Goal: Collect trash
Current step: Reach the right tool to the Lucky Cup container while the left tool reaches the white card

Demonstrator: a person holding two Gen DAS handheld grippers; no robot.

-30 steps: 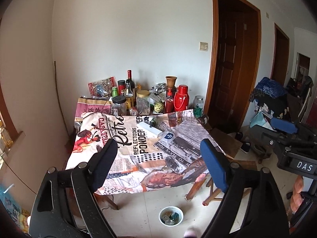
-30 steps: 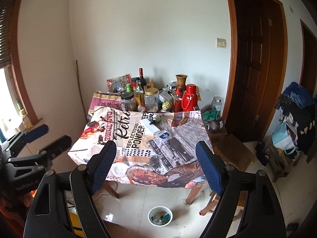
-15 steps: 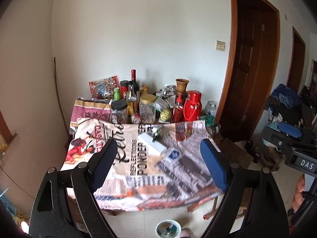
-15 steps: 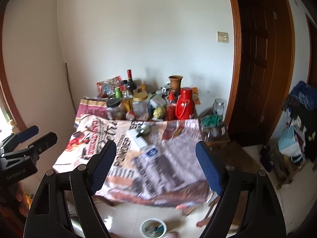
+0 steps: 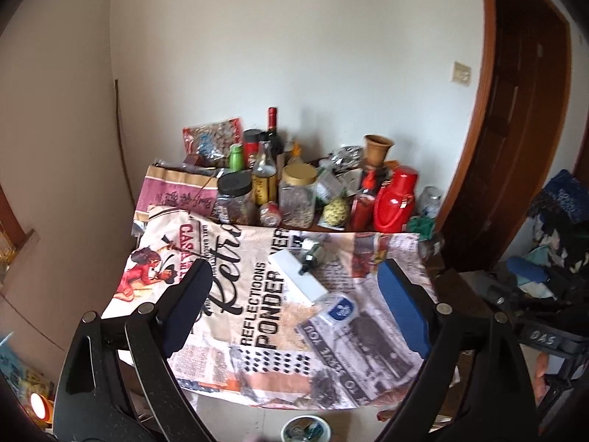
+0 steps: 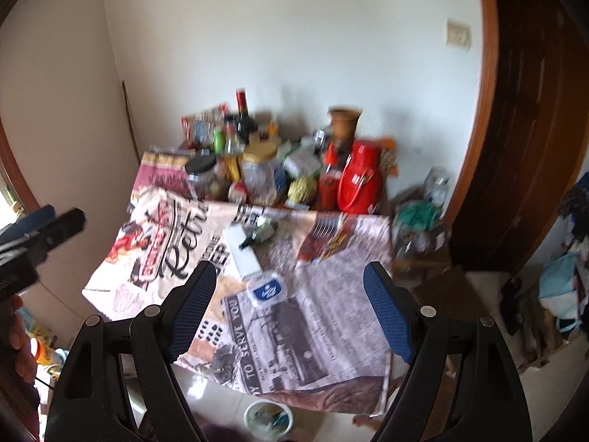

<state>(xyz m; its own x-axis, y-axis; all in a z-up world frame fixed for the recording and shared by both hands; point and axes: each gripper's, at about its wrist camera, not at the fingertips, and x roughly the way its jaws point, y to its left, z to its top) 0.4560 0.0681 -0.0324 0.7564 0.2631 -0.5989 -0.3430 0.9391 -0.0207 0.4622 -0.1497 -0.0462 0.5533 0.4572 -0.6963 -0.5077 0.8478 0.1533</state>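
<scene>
A table with a printed newspaper-style cloth [image 5: 265, 316] [image 6: 331, 324] stands against the far wall. On the cloth lie a white box [image 5: 296, 278] [image 6: 241, 250], a small dark bottle [image 5: 311, 256] [image 6: 257, 234] and a wet-wipe pack with a blue label [image 5: 338, 309] [image 6: 267, 289]. A small white bin [image 5: 305, 429] [image 6: 268, 420] holding some trash sits on the floor below the table's front edge. My left gripper [image 5: 294, 309] is open and empty, above the table's near part. My right gripper [image 6: 287, 309] is open and empty too.
Jars, bottles, a red thermos [image 5: 395, 199] [image 6: 359, 180] and a clay pot [image 5: 377, 147] crowd the back of the table. A dark wooden door [image 5: 515, 129] is at the right, with cluttered bags and clothes [image 5: 559, 206] beyond.
Both grippers have moved closer to the table and tilted down; the table fills more of each view. Both stay open.
</scene>
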